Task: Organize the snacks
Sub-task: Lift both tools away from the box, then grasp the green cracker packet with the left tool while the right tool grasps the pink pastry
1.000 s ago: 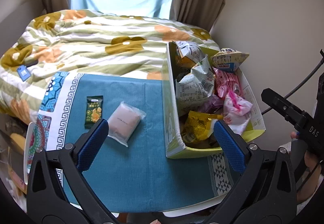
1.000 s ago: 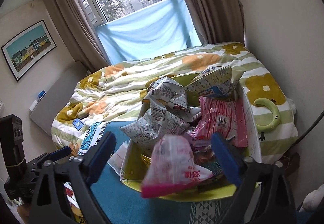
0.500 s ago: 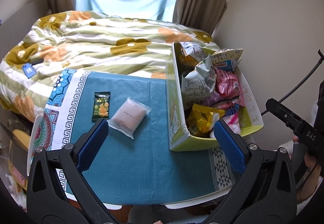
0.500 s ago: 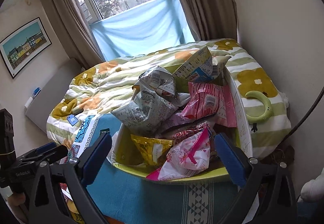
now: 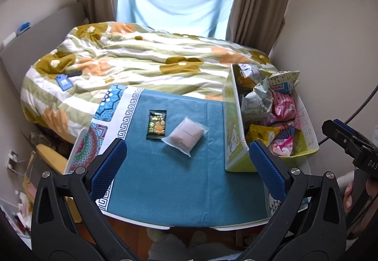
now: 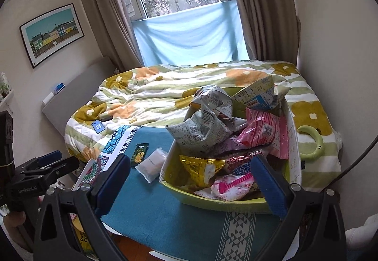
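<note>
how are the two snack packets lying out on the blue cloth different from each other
The dark green packet is opaque, printed, narrow and flat; the clear pouch is see-through, plain, wider and puffier with pale pink contents. The dark green packet lies straighter, the clear pouch skewed. Both rest side by side outside the snack box.

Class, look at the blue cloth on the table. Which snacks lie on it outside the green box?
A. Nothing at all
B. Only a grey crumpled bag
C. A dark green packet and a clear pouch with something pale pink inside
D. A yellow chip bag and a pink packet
C: the dark green packet and the clear pouch lie side by side on the blue cloth, left of the green box; both grippers hover open and empty.
</note>
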`<state>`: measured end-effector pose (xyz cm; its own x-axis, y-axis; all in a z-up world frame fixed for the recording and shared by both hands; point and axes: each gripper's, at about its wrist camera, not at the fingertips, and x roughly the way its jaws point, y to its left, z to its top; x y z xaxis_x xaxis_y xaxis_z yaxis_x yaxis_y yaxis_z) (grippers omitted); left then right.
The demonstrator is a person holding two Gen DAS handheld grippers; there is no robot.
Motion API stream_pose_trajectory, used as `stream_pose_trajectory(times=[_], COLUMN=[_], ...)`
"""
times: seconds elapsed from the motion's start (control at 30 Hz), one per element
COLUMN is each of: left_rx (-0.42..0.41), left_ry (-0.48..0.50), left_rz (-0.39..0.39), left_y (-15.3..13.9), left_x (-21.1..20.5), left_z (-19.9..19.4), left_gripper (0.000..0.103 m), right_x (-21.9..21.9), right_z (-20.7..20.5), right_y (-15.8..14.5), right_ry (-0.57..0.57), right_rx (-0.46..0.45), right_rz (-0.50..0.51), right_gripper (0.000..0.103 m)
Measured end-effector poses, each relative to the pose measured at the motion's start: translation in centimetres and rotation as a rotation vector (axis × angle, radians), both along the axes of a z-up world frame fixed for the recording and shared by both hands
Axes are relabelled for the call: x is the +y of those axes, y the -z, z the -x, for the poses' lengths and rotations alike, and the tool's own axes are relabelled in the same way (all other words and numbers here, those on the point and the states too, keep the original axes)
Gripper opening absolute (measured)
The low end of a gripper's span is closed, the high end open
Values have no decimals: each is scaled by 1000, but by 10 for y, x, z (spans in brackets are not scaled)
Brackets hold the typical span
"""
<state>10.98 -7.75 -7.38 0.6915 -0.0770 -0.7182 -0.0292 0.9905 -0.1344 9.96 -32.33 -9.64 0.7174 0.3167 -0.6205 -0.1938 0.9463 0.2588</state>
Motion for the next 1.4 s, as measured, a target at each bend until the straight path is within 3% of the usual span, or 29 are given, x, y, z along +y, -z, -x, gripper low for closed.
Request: stream_pose_trajectory(times=[0.3,0.8,1.1,1.4], left_rx=[-1,98,208,332], left_ry=[-23,161,321,468], left_rz=[36,30,9,0], left_y=[9,55,111,181], left_x=[74,168,168,118], left_z=[-22,-143,-208,-252], left_gripper=[103,103,103,103], right_x=[54,174,217,228], right_z=[-6,-60,-100,-124], right_y=[0,19,75,141], right_ry=[-35,185,369,498], right_rx=[11,30,167,271], right_rz=[-17,-27,0,81], right_gripper=[101,101,101,101])
